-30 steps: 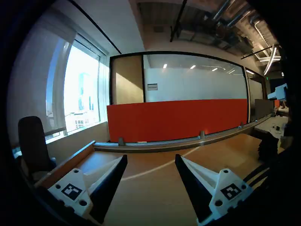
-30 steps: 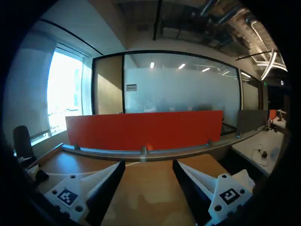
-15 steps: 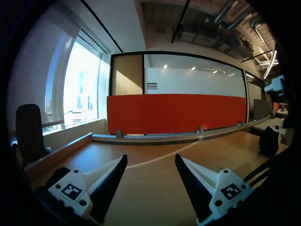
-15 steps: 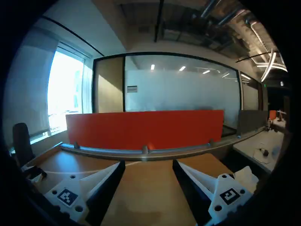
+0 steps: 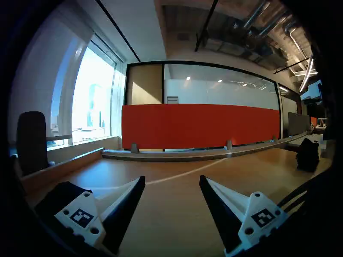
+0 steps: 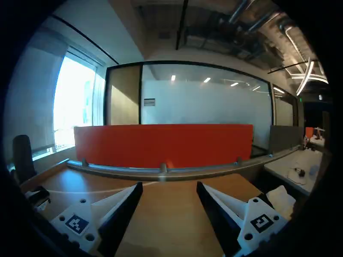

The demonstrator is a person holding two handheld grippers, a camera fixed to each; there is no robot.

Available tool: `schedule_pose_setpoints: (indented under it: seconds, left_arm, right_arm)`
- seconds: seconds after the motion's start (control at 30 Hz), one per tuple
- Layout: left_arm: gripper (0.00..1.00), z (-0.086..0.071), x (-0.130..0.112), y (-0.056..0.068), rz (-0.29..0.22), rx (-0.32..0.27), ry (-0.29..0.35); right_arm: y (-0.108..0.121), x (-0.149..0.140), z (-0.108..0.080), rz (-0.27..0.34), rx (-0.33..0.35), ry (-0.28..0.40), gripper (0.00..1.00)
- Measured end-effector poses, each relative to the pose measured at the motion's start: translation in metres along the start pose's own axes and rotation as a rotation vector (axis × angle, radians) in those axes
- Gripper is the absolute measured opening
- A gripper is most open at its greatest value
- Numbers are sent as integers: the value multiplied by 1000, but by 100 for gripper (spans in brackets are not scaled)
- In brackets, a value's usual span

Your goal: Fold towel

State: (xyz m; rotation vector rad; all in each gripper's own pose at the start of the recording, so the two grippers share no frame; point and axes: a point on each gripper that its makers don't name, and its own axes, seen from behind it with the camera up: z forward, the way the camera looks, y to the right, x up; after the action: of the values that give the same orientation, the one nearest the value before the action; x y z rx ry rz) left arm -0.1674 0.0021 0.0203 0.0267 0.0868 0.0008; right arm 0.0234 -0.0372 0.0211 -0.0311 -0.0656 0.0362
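Note:
My left gripper hovers low over a wooden desk, open, with nothing between its white fingers. My right gripper is open too, above the same kind of wooden desk, and holds nothing. A crumpled white cloth-like thing lies at the desk's right edge in the right gripper view; I cannot tell if it is the towel. A dark bulky object stands on the desk at the far right of the left gripper view.
A red divider panel on a metal rail closes off the desk's far side. A black chair back stands at the left by the window. A small dark-and-white object sits at the desk's left. Another white desk lies to the right.
Both gripper views have sunk lower toward the desk and levelled out. The white crumpled thing has come further into the right gripper view. Both grippers stayed open.

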Motion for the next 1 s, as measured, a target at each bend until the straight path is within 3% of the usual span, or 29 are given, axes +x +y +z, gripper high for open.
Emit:
schedule_pose_setpoints:
  seconds: [0.57, 1.0]
  left_arm:
    - [94, -1, -18, -11, -20, 24, 11]
    - [94, 2, -23, -6, -3, 20, -1]
  right_arm:
    - [-13, -13, 2, -13, 24, -10, 97]
    - [-7, -19, -4, -19, 19, -22, 97]
